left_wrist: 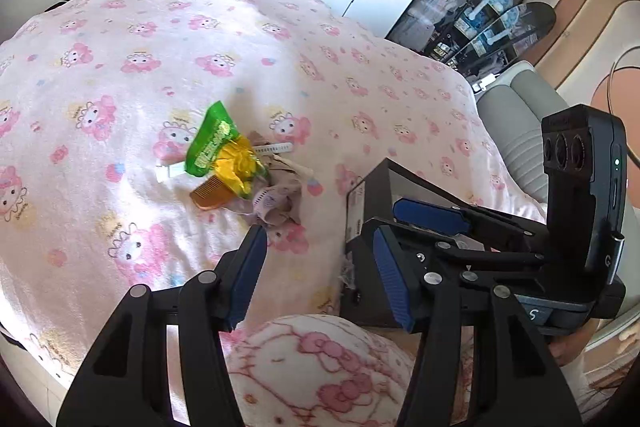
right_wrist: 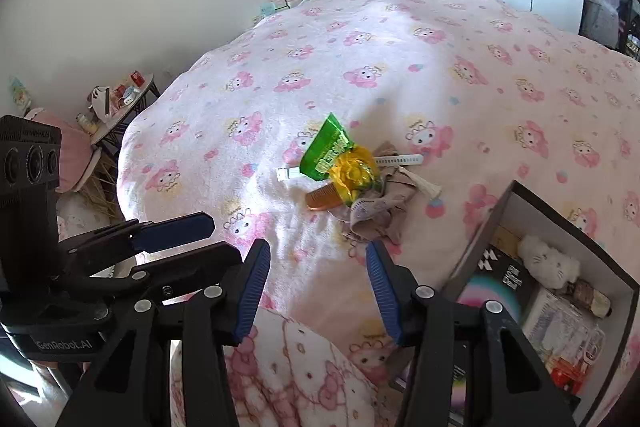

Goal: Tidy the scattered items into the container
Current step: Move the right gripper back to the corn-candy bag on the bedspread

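Partly done; box point(right_wrist: 472, 259) at bed's near right holds toy, bottle, packets; pile point(right_wrist: 352, 179) (packet, comb, strap, cloth) left mid-bed; left gripper point(left_wrist: 320, 271), right gripper point(right_wrist: 316, 287) gaping, empty.

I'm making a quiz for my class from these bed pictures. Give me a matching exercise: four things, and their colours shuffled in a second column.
Things:
1. snack packet
2. comb
3. watch strap
4. box

Colours:
A. white
B. black outside
C. green
D. brown

Pairs: 1-C, 2-D, 3-A, 4-B
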`<state>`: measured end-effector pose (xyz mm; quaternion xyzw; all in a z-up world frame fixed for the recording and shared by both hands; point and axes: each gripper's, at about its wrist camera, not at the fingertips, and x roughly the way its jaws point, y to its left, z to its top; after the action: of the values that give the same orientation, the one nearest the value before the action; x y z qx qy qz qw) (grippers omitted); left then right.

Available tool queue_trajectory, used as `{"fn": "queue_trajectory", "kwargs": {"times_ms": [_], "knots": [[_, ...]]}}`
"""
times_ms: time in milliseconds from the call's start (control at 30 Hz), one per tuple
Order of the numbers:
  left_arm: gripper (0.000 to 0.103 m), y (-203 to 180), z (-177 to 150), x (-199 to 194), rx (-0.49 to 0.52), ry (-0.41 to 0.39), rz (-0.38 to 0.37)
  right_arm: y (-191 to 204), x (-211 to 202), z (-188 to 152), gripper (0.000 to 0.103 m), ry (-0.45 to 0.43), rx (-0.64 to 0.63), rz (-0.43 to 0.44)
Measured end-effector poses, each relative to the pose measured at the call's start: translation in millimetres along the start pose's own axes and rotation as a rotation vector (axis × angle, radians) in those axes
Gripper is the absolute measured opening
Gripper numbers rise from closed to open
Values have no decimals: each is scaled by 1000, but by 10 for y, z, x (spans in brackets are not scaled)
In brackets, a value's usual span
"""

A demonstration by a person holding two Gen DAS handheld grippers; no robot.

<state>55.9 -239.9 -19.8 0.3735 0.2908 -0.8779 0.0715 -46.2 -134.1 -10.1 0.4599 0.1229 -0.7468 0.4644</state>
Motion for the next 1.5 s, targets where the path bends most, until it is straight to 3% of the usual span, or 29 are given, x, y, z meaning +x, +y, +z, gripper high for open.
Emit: {"fn": "queue_trajectory", "kwargs": {"times_ms": [133,333,567,833,900,1067,1133,1200,1300,1367,1500], "knots": [[55,356,73,143,-87,-18,51,-15,335,151,47,20,15,2],[53,980,201,588,-206,-2,108,-539,981,352,47,107,175,-60],[52,1303,319,1280,-290,124,-13,-853,1557,548,47,177,272,-62],[56,1484,408,1721,-365,144,-88,-1027,1968,674,47,203,296,-71],[62,1575,424,1837,-405,159,-127,-1019,2072,687,47,219,285,-68],[63,1743,399,2106,-519,201,-229,-952,2361,623,47,286,247,-24],[61,1755,406,2169,-520,197,-215,-927,2408,604,47,274,250,-1],[54,1743,413,2194,-516,195,-210,-898,2401,603,37,263,254,33],[47,1662,414,2088,-469,186,-177,-806,2327,584,34,261,228,59],[36,1618,381,1974,-444,184,-175,-695,2224,551,33,260,190,75],[34,1500,233,1711,-397,214,-171,-467,1933,386,33,268,147,114]]}}
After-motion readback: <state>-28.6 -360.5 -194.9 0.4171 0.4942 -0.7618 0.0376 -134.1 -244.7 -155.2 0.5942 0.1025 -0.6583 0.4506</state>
